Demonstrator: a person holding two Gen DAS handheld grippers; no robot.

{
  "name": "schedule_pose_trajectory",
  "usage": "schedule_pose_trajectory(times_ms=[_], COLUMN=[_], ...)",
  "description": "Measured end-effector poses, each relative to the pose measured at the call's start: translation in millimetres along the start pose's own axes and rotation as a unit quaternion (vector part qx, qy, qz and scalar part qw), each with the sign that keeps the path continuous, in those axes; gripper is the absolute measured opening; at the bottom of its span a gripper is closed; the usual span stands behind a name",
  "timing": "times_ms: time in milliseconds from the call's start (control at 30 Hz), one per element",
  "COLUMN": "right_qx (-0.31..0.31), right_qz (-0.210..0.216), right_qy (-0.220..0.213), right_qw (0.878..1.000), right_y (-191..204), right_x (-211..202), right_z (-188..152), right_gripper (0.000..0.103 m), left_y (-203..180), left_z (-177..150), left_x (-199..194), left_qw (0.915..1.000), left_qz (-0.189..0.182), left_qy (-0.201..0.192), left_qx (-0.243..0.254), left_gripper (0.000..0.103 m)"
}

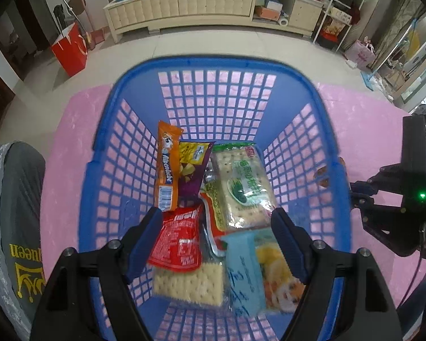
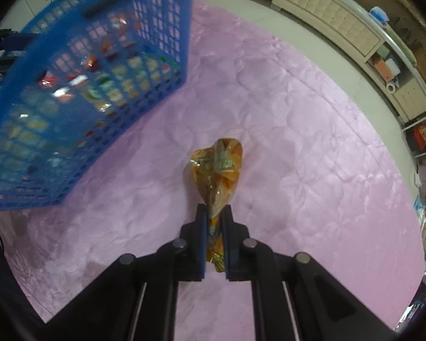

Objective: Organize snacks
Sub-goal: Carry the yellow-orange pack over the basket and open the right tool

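While the left hand-held gripper [image 1: 215, 236] hangs wide open and empty over the blue basket [image 1: 325, 119], the right hand-held gripper [image 2: 214, 213] is pinched on an orange snack bag [image 2: 218, 170], mid-frame over the pink blanket [image 2: 298, 147]. Looks like pickup's done, so next it probably swings upper left and drops it in.

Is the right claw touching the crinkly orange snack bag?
Touching. In the right wrist view the right claw has both fingers pressed against the squeezed neck of the orange snack bag, with no gap on either side.
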State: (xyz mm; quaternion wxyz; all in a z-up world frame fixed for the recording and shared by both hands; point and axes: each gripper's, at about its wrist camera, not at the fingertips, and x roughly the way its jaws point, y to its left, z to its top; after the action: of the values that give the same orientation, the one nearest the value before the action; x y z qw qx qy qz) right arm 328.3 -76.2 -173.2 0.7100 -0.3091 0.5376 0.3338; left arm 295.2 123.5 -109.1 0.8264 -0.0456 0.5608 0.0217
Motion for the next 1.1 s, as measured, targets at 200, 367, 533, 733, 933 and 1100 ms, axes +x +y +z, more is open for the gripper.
schedule_pose_trajectory(times_ms=[200, 367, 533, 733, 933, 1100], right_qx=[0.014, 0.013, 0.017, 0.042, 0.022, 0.015], right_qz=[-0.001, -0.017, -0.027, -0.023, -0.015, -0.024], right_qy=[-0.056, -0.089, -0.127, -0.163, -0.173, -0.168], right_qw=[0.998, 0.996, 0.991, 0.986, 0.985, 0.985], right_y=[23, 43, 56, 67, 90, 102], right_x=[-70, -118, -145, -170, -173, -157], right_z=[-7, -1, 5, 17, 34, 52], right_gripper=[0.012, 0.012, 0.012, 0.013, 0.013, 0.013], left_y=[-5, -13, -12, 1, 22, 42], left_z=[-14, -28, -43, -55, -59, -57], left_x=[-36, -70, -101, -127, -133, -126], left_qw=[0.9995, 0.9983, 0.9960, 0.9929, 0.9903, 0.9898], left_qz=[-0.011, -0.017, -0.023, -0.025, -0.024, -0.033], left_qy=[-0.029, -0.055, -0.085, -0.115, -0.137, -0.138], left_qx=[0.002, 0.009, 0.013, 0.013, 0.002, -0.013], left_gripper=[0.077, 0.077, 0.077, 0.077, 0.077, 0.077])
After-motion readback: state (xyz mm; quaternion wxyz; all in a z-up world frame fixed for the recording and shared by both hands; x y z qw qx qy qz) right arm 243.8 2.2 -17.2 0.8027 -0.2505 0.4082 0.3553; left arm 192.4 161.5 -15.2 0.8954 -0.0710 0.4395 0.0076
